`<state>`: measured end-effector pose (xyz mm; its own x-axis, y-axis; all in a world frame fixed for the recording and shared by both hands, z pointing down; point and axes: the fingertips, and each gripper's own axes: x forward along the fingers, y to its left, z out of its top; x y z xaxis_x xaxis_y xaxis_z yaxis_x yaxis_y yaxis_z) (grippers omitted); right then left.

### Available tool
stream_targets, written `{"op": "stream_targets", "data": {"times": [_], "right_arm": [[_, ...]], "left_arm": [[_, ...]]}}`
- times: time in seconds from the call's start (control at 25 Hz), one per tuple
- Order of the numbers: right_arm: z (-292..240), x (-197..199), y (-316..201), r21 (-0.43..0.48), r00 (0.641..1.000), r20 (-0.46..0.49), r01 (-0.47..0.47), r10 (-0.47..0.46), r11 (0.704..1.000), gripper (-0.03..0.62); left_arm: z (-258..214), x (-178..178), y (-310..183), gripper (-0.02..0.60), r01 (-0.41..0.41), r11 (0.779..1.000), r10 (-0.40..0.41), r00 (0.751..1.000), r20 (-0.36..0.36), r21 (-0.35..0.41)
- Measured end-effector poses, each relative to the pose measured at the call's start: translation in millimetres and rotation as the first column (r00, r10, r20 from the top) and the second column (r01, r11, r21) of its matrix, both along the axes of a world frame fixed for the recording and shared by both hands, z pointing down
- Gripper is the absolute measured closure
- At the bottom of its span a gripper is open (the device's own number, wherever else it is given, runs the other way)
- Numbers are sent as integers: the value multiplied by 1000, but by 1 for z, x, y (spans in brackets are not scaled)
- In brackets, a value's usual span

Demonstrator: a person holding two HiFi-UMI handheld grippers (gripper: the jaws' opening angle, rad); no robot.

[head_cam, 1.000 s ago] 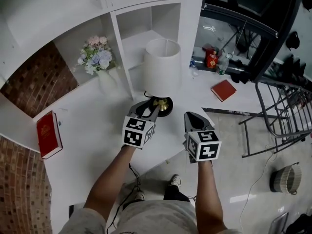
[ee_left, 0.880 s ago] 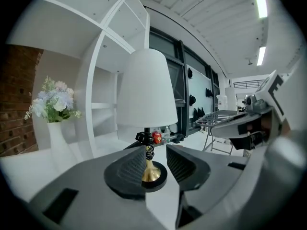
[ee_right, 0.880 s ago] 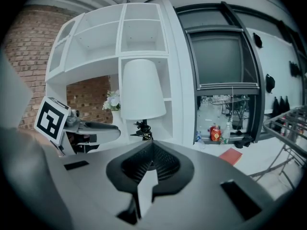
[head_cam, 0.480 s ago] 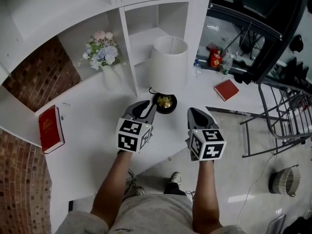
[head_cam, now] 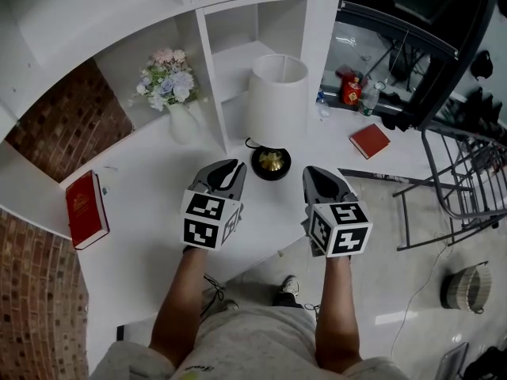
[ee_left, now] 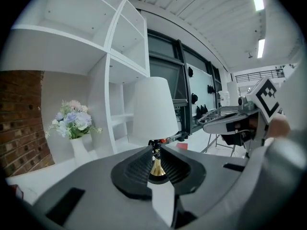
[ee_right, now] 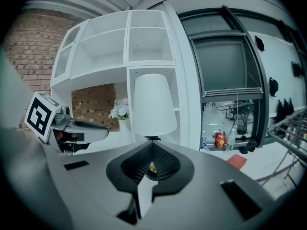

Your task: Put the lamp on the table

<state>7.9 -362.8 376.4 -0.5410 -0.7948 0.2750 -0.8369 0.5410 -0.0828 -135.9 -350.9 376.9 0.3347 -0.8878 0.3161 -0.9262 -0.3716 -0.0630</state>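
Observation:
The lamp [head_cam: 275, 105], with a white shade and a black and gold base [head_cam: 271, 163], stands upright on the white table [head_cam: 150, 212] in front of the shelf unit. My left gripper [head_cam: 230, 168] hovers just left of the base and does not touch it. Its jaws have just been closing; a narrow gap remains with nothing in it. In the left gripper view the lamp [ee_left: 153, 110] shows beyond the left gripper [ee_left: 156, 150]. My right gripper [head_cam: 318, 174] hangs right of the base, its tips together. The right gripper view shows the lamp [ee_right: 153, 104] ahead of the right gripper [ee_right: 152, 144].
A white vase of flowers [head_cam: 171, 95] stands left of the lamp. One red book [head_cam: 85, 210] lies at the table's left, another [head_cam: 370, 141] at the right. Bottles [head_cam: 351, 92] sit behind, and a metal rack [head_cam: 467, 180] stands on the floor to the right.
My left gripper has drawn back from the lamp base and its jaws have narrowed. Both grippers have risen slightly. The lamp stays where it was.

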Motion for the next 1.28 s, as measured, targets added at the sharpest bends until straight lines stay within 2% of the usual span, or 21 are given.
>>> {"op": "stream_targets", "data": {"times": [0.52, 0.88, 1.28], "right_arm": [[-15, 5, 11, 24, 1000, -2, -26, 26, 999, 591], [-14, 12, 21, 25, 999, -21, -46, 47, 999, 591], [-15, 16, 27, 26, 998, -19, -55, 55, 998, 591]], "left_arm": [[-7, -5, 11, 580, 12, 1000, -11, 1000, -13, 17], [-9, -6, 14, 583, 13, 1000, -13, 999, -40, 3], [-5, -3, 18, 583, 7, 1000, -8, 1000, -27, -16]]}}
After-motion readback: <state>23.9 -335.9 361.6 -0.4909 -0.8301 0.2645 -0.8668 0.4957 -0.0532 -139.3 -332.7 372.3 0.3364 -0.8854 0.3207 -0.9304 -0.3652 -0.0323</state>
